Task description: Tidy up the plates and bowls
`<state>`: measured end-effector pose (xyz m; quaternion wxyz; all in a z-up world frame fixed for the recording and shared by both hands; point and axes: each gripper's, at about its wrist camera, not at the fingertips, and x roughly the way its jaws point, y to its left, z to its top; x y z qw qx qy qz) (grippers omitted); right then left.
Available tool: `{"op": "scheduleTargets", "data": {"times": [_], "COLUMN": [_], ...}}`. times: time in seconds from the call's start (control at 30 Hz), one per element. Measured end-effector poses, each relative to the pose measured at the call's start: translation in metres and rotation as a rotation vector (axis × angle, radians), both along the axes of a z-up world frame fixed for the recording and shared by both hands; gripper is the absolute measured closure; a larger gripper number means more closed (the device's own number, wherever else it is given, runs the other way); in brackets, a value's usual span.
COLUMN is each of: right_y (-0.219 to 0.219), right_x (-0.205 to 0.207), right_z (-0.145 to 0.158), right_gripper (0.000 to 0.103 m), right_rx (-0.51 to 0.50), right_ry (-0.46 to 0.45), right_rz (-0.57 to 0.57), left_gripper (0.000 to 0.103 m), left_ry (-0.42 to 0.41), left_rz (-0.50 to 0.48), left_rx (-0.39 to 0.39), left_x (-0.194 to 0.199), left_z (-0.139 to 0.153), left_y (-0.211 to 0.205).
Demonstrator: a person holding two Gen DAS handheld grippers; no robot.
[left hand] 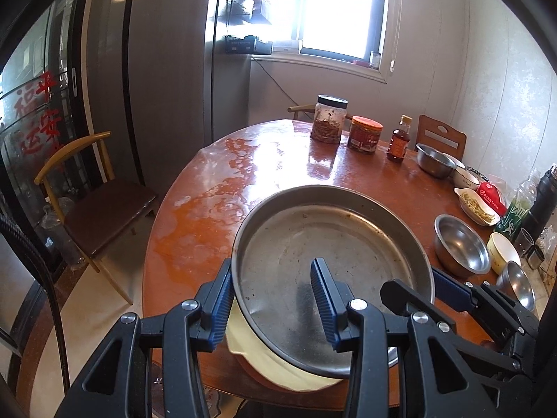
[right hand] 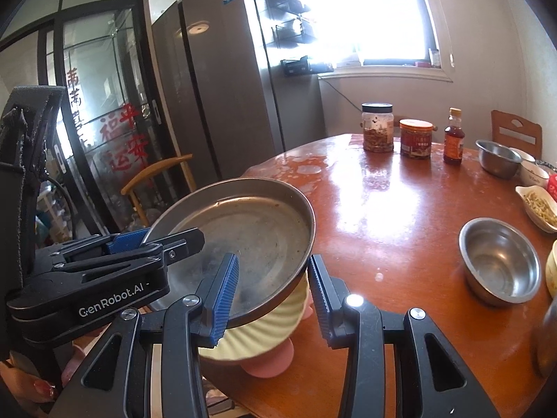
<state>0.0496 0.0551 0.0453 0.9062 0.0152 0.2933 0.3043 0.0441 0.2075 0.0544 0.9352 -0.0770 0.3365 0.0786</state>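
Note:
A large steel plate (left hand: 330,244) rests on a pale yellow ribbed bowl (left hand: 264,362), which sits on a pink bowl (right hand: 268,362) at the near table edge. My left gripper (left hand: 275,306) straddles the plate's left rim, one finger (left hand: 222,310) outside and one inside, jaws wide. My right gripper (right hand: 275,299) straddles the plate's (right hand: 243,240) right rim over the yellow bowl (right hand: 257,331), also open. Each gripper shows in the other view: right gripper (left hand: 452,289), left gripper (right hand: 132,240).
On the round wooden table (right hand: 400,209): steel bowls (right hand: 499,261) (right hand: 497,158), a yellow bowl (left hand: 503,252), a white dish of food (left hand: 475,205), two jars (left hand: 329,118) (left hand: 363,134), a sauce bottle (left hand: 400,139). A chair (left hand: 97,209) stands left, a fridge behind.

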Motion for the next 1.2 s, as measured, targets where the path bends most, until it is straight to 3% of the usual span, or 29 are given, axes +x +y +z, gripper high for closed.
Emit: {"op": "scheduleTargets", "data": {"times": [0.7,1.2], "right_y": [0.028,0.036], "right_x": [0.018,0.020], "right_z": [-0.038,-0.051], "right_gripper": [0.060,0.060], "right_rx": [-0.053,-0.101], "right_ry": [0.094,0.112], "right_rz": [0.049,0.068], "left_gripper": [0.060,0.060], "left_ry": [0.089,0.115], "left_rz": [0.025,0.040], "left_rx": [-0.010,0.074], "left_x": [0.013,0.014], "left_z": [-0.040,-0.052], "left_y": [0.019,0.012]}}
